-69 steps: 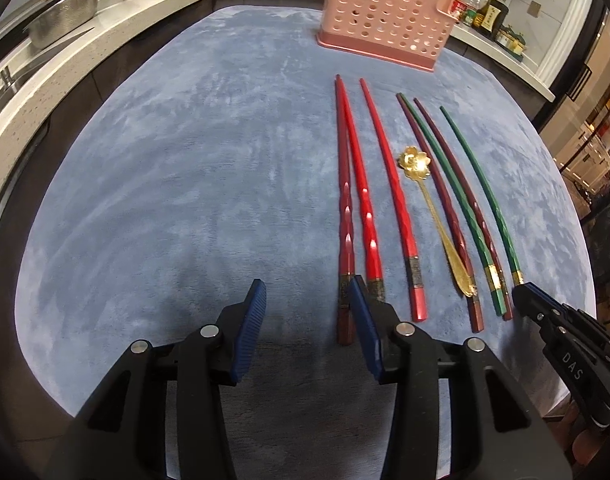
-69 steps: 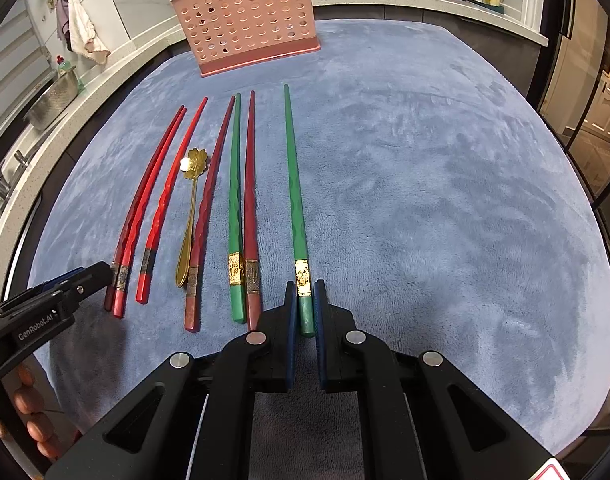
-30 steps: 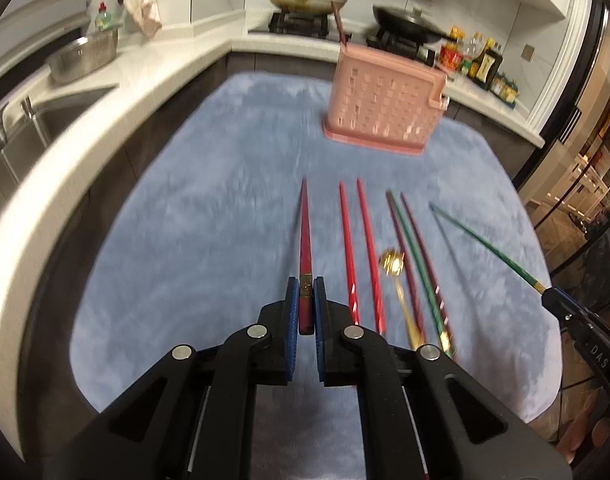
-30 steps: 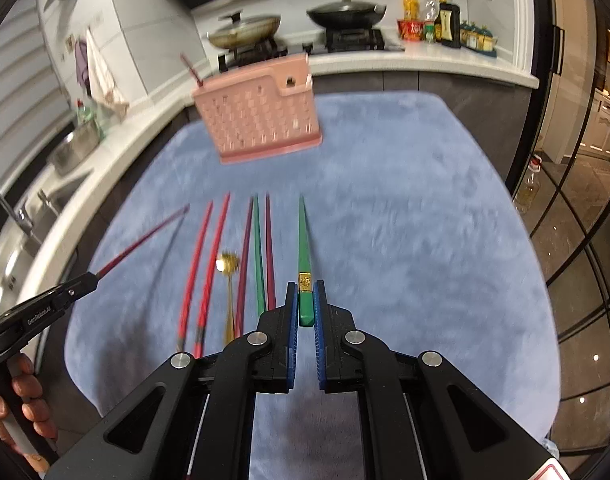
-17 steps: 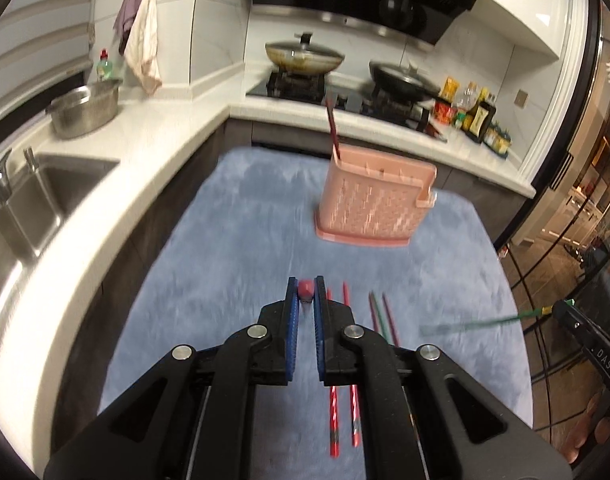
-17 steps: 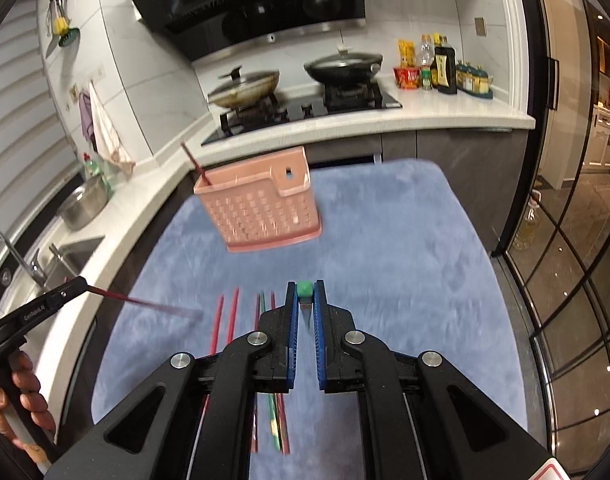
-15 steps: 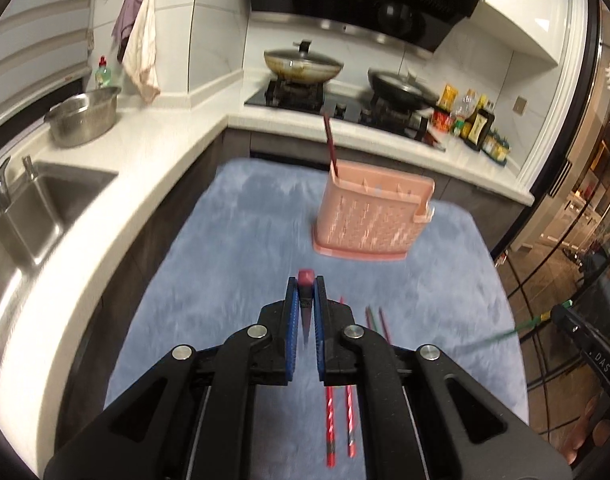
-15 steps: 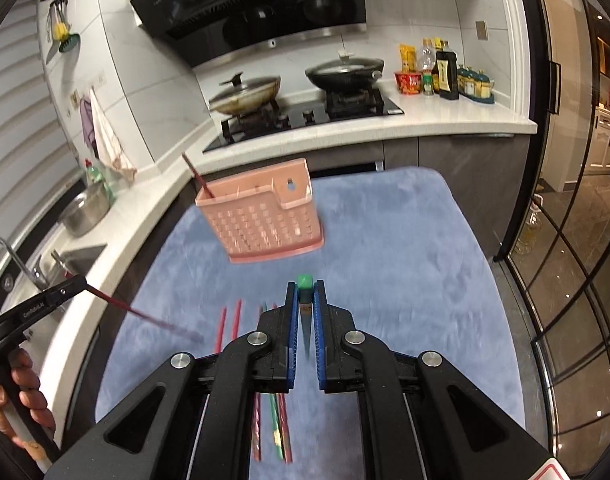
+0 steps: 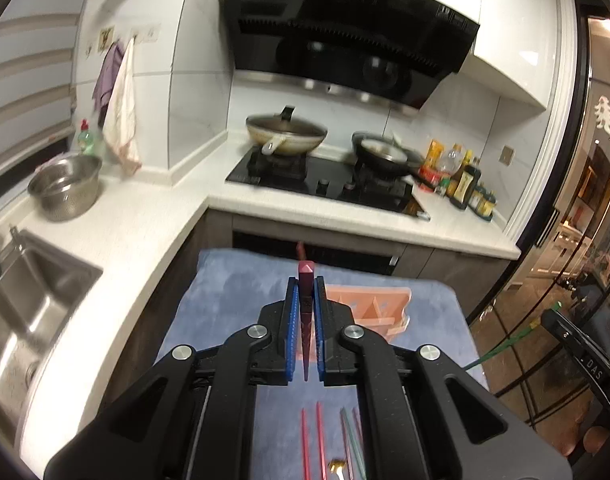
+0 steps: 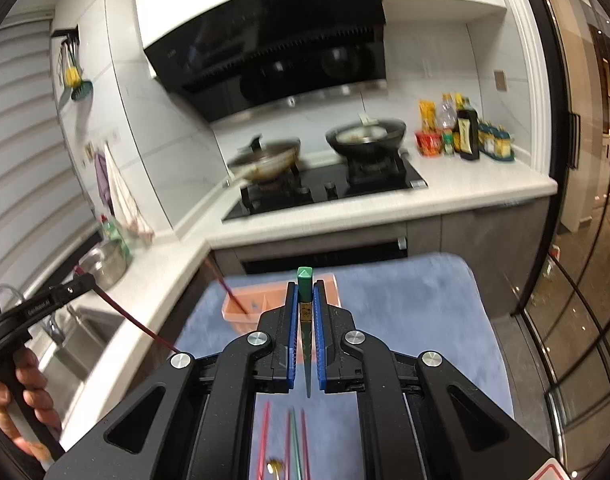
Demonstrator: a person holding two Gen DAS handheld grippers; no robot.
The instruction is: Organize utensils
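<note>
We've got our left claw (image 9: 305,312) pinching a dark red chopstick (image 9: 306,276), and our right claw (image 10: 305,312) clamped on a green chopstick (image 10: 304,280), both held high above the blue mat (image 10: 417,304). Below the claws lie leftover chopsticks (image 9: 317,444) and a gold spoon (image 9: 337,468); just beyond them, the pink basket (image 9: 369,308).

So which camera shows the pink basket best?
The right wrist view: the pink basket shows its open top, a divider and a dark red chopstick standing inside. In the left wrist view, the basket is partly hidden behind the left gripper.
</note>
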